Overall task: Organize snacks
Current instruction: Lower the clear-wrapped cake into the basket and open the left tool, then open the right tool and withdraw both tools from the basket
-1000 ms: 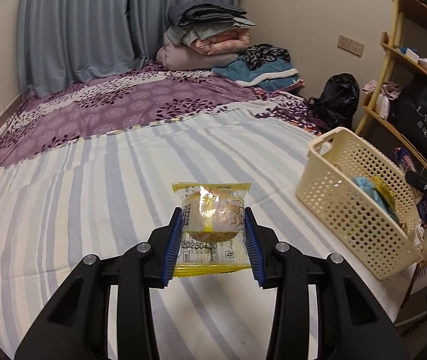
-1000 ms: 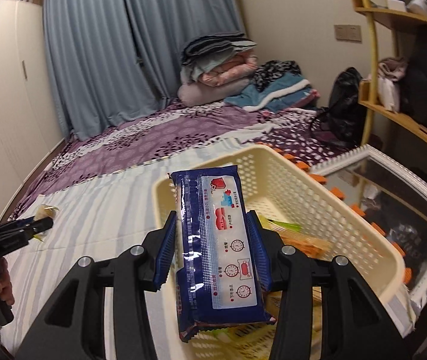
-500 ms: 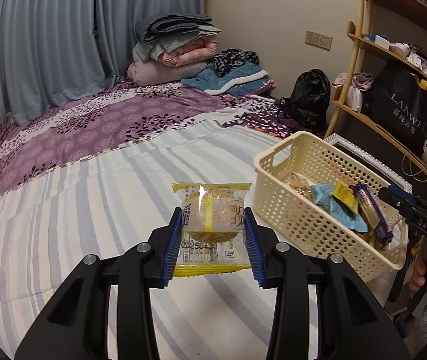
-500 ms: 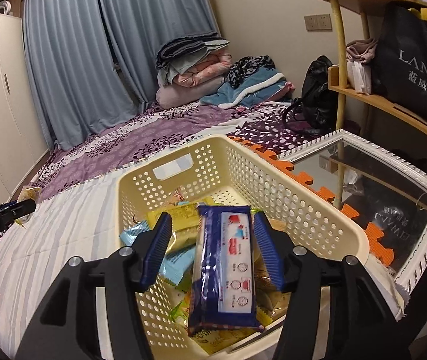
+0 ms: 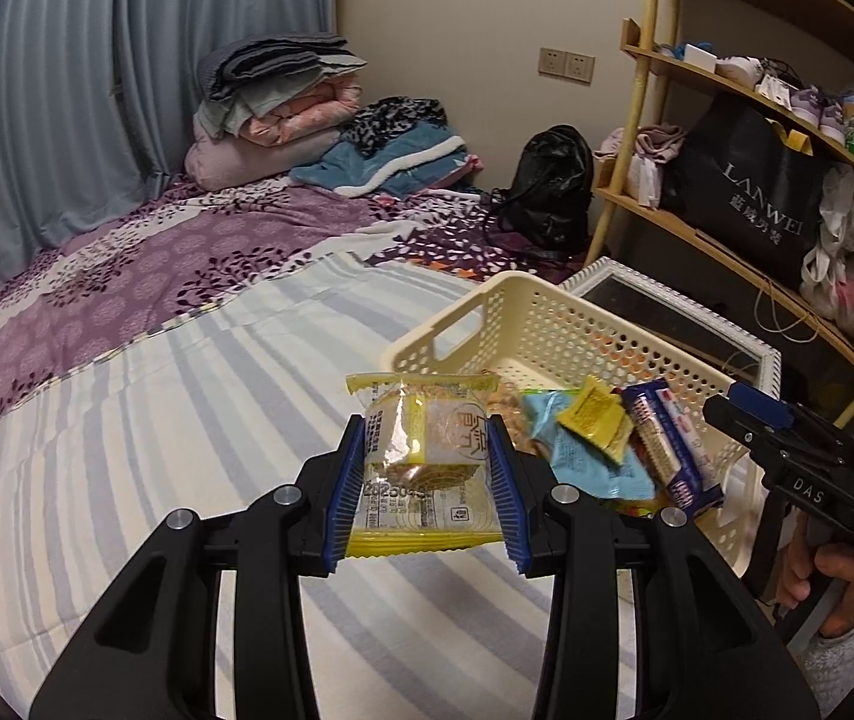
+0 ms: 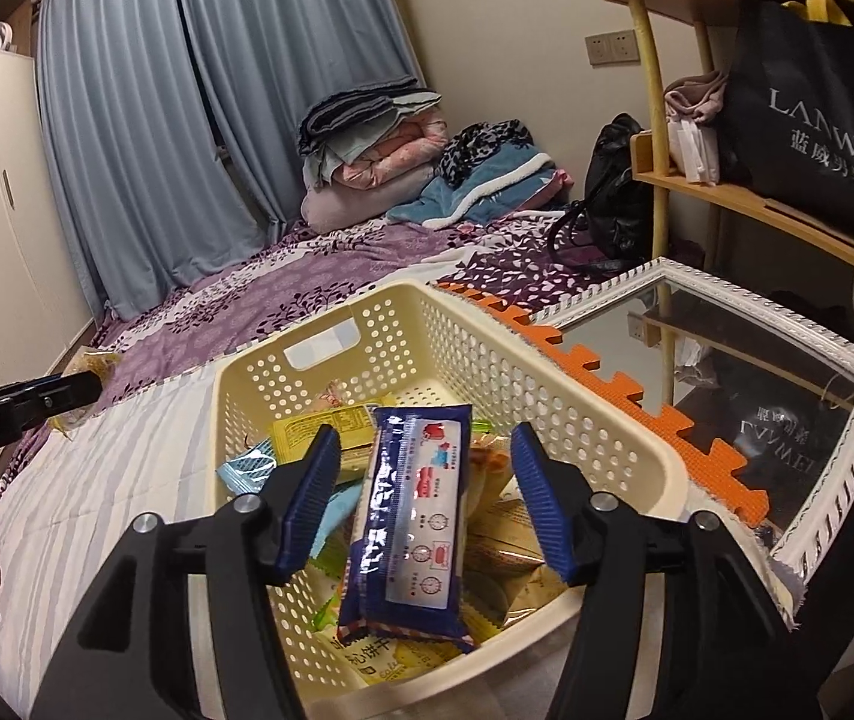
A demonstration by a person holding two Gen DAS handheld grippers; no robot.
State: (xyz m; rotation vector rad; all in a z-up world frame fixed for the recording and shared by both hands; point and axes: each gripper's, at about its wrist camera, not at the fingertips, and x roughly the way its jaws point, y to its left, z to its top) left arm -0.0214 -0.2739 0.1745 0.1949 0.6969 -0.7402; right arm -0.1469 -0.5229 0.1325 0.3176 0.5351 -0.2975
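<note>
My left gripper point(image 5: 427, 480) is shut on a yellow-edged clear pastry packet point(image 5: 424, 462), held above the striped bed cover just left of the cream perforated basket point(image 5: 553, 324). In the right wrist view my right gripper point(image 6: 427, 504) hovers over the basket point(image 6: 607, 420), its jaws opening. A dark blue biscuit packet point(image 6: 412, 516) lies between the blue pads, clear of both, resting on several other snack packets. The same blue packet point(image 5: 667, 450) shows in the left wrist view beside a yellow sachet point(image 5: 595, 420).
A white-framed mirror point(image 6: 727, 372) and an orange foam mat edge point(image 6: 607, 372) lie right of the basket. Wooden shelves with a black bag point(image 5: 751, 192) stand on the right. Folded bedding point(image 5: 283, 108) is piled at the bed's far end.
The right gripper moved over the basket and let go of the blue packet, which now lies on the other snacks. The left gripper carried the pastry packet rightward toward the basket.
</note>
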